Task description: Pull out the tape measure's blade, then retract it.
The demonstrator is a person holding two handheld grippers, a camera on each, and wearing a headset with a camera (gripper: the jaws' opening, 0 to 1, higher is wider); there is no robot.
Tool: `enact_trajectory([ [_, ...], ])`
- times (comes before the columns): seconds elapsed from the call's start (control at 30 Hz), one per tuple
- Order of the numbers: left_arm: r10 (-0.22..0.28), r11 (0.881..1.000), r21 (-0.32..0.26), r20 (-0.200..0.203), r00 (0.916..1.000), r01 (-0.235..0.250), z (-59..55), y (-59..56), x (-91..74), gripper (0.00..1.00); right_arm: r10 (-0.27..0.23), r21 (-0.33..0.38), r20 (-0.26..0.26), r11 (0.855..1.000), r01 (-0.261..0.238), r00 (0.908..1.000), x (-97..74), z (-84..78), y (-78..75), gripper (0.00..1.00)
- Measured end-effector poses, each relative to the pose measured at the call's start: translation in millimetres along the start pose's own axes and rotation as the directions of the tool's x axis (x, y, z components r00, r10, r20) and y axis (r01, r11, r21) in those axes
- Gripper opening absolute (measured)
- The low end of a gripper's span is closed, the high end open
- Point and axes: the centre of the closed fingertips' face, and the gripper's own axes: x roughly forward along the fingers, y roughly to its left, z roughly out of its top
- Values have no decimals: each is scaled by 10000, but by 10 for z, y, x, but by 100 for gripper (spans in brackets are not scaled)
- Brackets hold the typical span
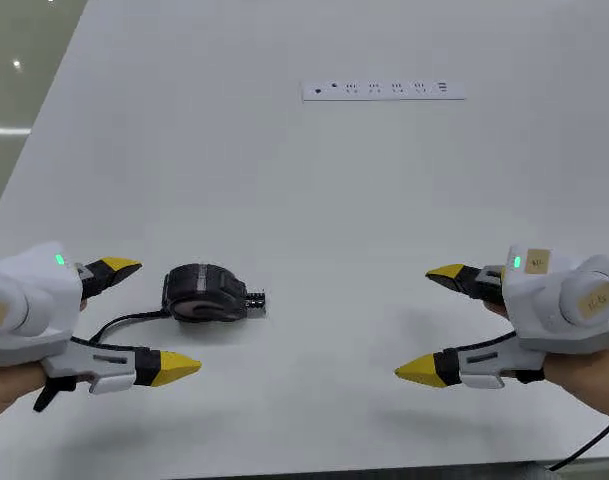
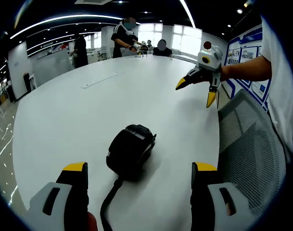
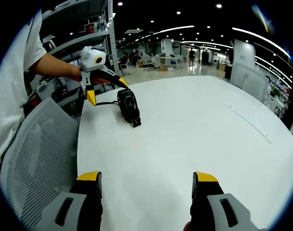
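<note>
A black tape measure (image 1: pixel 204 293) lies on the white table (image 1: pixel 314 200), its blade tip pointing right and a black strap trailing left. In the left gripper view the tape measure (image 2: pixel 130 151) lies just ahead, between the open yellow-tipped jaws. My left gripper (image 1: pixel 144 315) is open on either side of the case's left end, not touching it. My right gripper (image 1: pixel 439 322) is open at the right, well apart from the tape measure (image 3: pixel 129 107), with nothing between its fingers. The other gripper appears in each gripper view: right gripper (image 2: pixel 199 84), left gripper (image 3: pixel 105 89).
A white power strip (image 1: pixel 383 90) lies at the table's far side. A grey mesh chair (image 3: pixel 35 159) stands by the table's near edge. People stand at the table's far end (image 2: pixel 127 36). Shelving stands behind the left arm.
</note>
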Motion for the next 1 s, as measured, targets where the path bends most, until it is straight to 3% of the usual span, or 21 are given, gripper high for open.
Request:
enact_trajectory([
  [0.57, -645, 9943, 790, -810, 9946, 710, -59, 86, 196, 77, 825, -694, -197, 9941, -837, 9964, 329, 183, -16, 72],
  [1.0, -1068, 9792, 1550, -1532, 9824, 1306, -79, 149, 332, 56, 1240, -994, -358, 9869, -1270, 9916, 527, 271, -11, 71],
])
